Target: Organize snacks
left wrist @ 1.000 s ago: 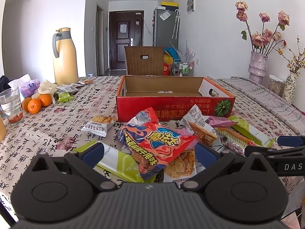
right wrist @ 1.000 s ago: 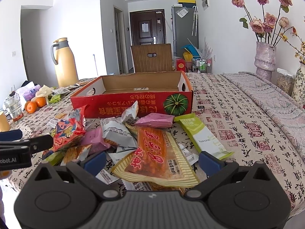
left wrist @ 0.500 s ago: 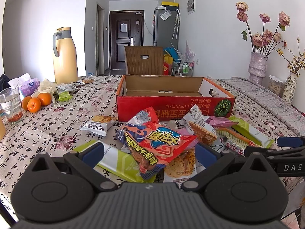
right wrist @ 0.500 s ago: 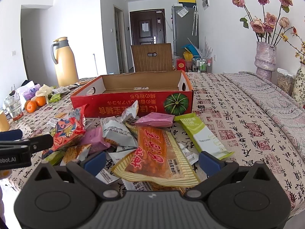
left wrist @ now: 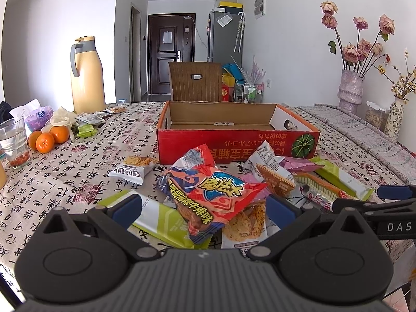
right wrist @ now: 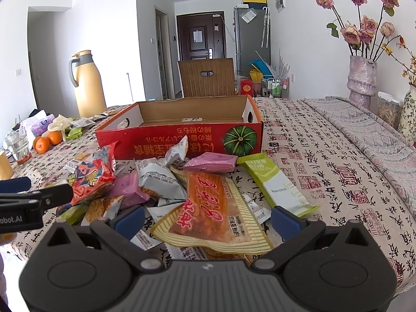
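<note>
A pile of snack packets lies on the table in front of an open, empty red cardboard box (left wrist: 234,145) (right wrist: 166,140). My left gripper (left wrist: 202,212) is open, its blue fingertips either side of a red and blue chip bag (left wrist: 208,195) with a green bar packet (left wrist: 158,218) beside it. My right gripper (right wrist: 208,219) is open, its tips either side of an orange and yellow packet (right wrist: 210,208). A pink packet (right wrist: 210,162), a green bar packet (right wrist: 275,184) and grey wrappers (right wrist: 158,178) lie around it. Neither gripper holds anything.
Tangerines (left wrist: 45,140), a glass (left wrist: 14,143) and a yellow thermos jug (left wrist: 87,78) stand at the left. Vases with dried flowers (right wrist: 361,78) stand at the right. A small white snack packet (left wrist: 132,169) lies apart on the printed tablecloth (left wrist: 65,182). A brown chair back (left wrist: 196,82) stands behind the box.
</note>
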A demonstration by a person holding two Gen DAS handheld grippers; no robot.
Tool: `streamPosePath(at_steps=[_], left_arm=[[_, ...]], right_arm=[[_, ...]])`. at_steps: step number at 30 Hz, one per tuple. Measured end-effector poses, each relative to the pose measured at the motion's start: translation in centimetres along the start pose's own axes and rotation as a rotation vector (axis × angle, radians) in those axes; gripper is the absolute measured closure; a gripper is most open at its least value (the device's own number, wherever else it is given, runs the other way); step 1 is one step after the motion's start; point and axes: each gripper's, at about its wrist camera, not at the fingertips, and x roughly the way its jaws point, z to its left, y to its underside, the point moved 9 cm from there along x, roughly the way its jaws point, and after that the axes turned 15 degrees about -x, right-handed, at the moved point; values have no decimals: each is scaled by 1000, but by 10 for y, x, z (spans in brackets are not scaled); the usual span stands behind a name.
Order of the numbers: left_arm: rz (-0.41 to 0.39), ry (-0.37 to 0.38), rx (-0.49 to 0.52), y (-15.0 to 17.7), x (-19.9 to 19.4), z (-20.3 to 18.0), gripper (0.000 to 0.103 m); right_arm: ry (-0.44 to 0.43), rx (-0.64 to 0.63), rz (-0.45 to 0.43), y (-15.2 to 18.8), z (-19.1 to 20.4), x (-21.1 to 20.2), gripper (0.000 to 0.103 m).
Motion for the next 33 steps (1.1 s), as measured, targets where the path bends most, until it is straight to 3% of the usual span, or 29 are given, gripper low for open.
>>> streamPosePath(at_steps=[28, 33], left_arm=[[17, -10, -10, -2, 11, 6, 0], [22, -16, -15, -2, 14, 9, 0]], right_arm=[[-4, -17, 33, -5, -2, 13, 0], [-26, -29, 55, -10, -4, 23, 9]])
